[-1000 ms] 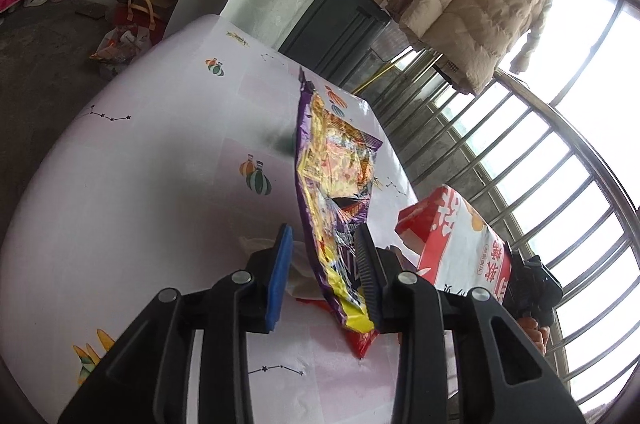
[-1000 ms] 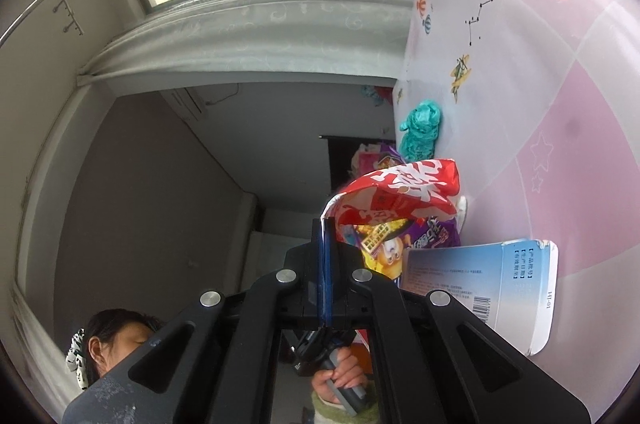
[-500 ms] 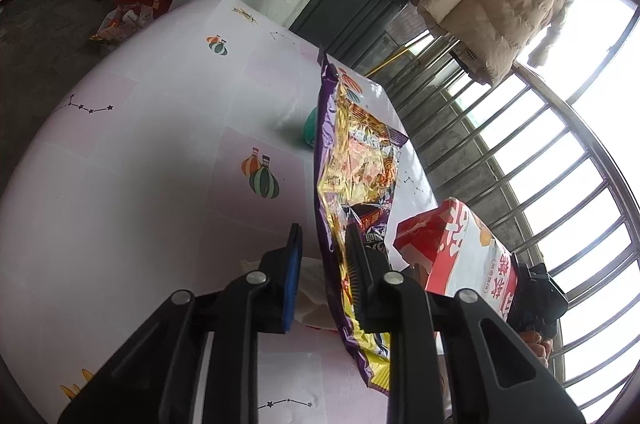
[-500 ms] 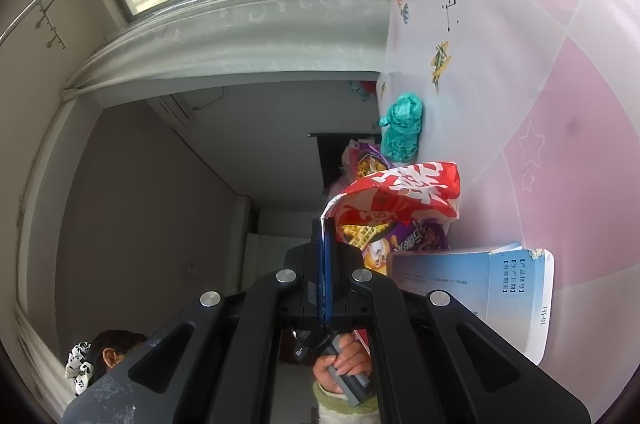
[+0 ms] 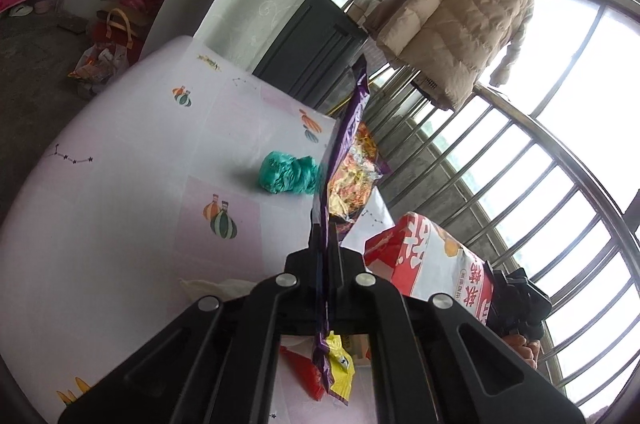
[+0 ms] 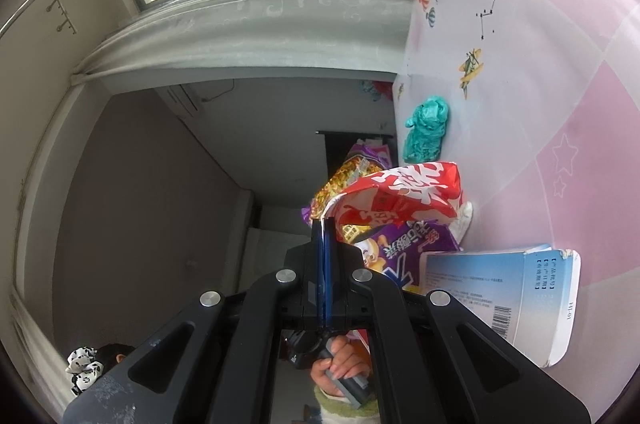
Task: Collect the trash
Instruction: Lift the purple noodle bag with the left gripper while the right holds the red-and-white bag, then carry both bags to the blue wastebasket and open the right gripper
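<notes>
Trash wrappers are half gathered: the left tool (image 5: 326, 252) is clamped on the purple snack wrapper (image 5: 348, 139), lifted off the desk (image 5: 132, 159), while the right tool (image 6: 323, 236) pinches the red bag (image 6: 400, 191) open. Feed the wrapper in edgewise; the green wad (image 5: 290, 175) waits.

The left gripper (image 5: 325, 244) has closed from open jaws to a full clamp on the purple-and-yellow foil snack wrapper (image 5: 347, 159). The wrapper has turned edge-on and lifted, uncovering the crumpled teal plastic bag (image 5: 289, 176) on the pink-and-white patterned tablecloth (image 5: 132, 159).
</notes>
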The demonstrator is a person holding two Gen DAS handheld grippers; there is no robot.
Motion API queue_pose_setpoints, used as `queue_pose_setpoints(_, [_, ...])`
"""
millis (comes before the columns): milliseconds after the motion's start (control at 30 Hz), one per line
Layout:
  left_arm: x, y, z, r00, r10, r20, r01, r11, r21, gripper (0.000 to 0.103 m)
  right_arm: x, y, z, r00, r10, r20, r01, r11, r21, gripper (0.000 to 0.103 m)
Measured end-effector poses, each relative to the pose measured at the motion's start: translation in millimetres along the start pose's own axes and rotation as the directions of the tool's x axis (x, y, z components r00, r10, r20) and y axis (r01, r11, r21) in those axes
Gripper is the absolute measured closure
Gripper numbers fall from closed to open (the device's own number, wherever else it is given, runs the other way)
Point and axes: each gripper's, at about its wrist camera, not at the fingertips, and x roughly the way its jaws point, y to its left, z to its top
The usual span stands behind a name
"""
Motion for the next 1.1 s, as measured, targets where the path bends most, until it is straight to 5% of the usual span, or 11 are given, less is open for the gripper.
queue_pose_setpoints(467, [-59.8, -27.5, 21.7, 0.980, -0.053, 0.190, 0.047, 0.998, 0.038, 0.103, -2.9, 38.8, -2.6, 0.998, 0.057, 0.010, -0.056, 0.995, -0.084, 0.103])
queue_pose_setpoints(833, [-62.2, -86.4, 27.6, 0.979, -0.117, 0.169, 0.095, 0.986, 0.135, 0.102, -72.3, 65.8, -6.3, 0.982, 0.101, 0.161, -0.072, 0.981, -0.180, 0.103])
queue_pose_setpoints(1000, [-28.4, -136.0, 26.3, 0.980, -0.187, 0.063, 0.169, 0.962, 0.212, 0.102, -138.3, 82.0, -24.2, 0.944, 0.042, 0.326, 0.037, 0.972, -0.234, 0.103])
queue_pose_setpoints(1100, [7.5, -174.5, 20.3, 0.974, -0.222, -0.044, 0.226, 0.939, 0.260, 0.102, -183.4, 93.7, -43.2, 0.878, -0.054, 0.476, 0.192, 0.950, -0.247, 0.103])
